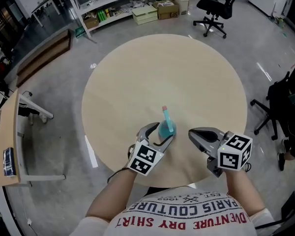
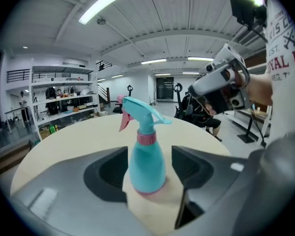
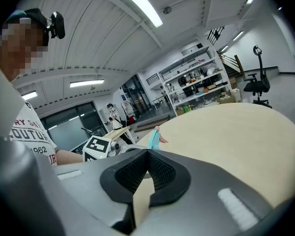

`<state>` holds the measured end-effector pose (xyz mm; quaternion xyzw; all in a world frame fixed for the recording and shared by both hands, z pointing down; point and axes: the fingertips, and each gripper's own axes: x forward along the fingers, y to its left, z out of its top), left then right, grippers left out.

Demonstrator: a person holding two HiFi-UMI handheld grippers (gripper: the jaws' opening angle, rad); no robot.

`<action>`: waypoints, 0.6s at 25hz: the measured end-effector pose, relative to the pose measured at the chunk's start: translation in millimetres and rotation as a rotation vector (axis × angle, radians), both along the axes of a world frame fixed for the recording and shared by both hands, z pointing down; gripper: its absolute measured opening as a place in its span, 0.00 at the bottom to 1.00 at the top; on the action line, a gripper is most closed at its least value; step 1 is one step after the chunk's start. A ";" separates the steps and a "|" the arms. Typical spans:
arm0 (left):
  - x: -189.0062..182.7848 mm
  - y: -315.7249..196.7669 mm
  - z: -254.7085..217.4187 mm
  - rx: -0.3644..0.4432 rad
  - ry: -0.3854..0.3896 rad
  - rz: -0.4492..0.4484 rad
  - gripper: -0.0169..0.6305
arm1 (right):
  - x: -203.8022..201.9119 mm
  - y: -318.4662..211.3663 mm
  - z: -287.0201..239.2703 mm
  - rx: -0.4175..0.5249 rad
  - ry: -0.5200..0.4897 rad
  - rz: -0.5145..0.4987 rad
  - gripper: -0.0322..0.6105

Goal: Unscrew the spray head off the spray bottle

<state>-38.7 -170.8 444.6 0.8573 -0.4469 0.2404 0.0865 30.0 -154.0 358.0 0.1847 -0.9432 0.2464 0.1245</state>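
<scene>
Likely feels light and slippery. Best to pinch the belly of the spray bottle [image 2: 146, 163] with the open left gripper [image 2: 148, 173] around it; shut, empty right gripper [image 3: 147, 154] for the spray head [image 2: 138, 111].

1. Left gripper [image 1: 163, 130] and right gripper [image 1: 191, 133]: grey moulded shells, with black ribbed pads [image 3: 164, 173] lining the jaws.
2. Behind the jaws: left cube [image 1: 145, 159] and right cube [image 1: 234, 152], white with black square markers.
3. Behind the cubes: white short-sleeved T-shirt [image 1: 187, 216] with red and dark lettering.
</scene>
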 end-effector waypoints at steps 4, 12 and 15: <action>-1.7 -9.3 5.7 0.015 -0.030 0.032 0.43 | -7.5 -2.8 4.8 -0.016 0.011 0.011 0.05; 3.5 -18.6 11.1 0.016 -0.040 0.079 0.39 | -12.7 -9.1 7.8 -0.026 0.021 0.021 0.05; 5.0 -20.4 11.6 0.022 -0.038 0.084 0.39 | -12.9 -12.7 7.1 -0.023 0.027 0.020 0.05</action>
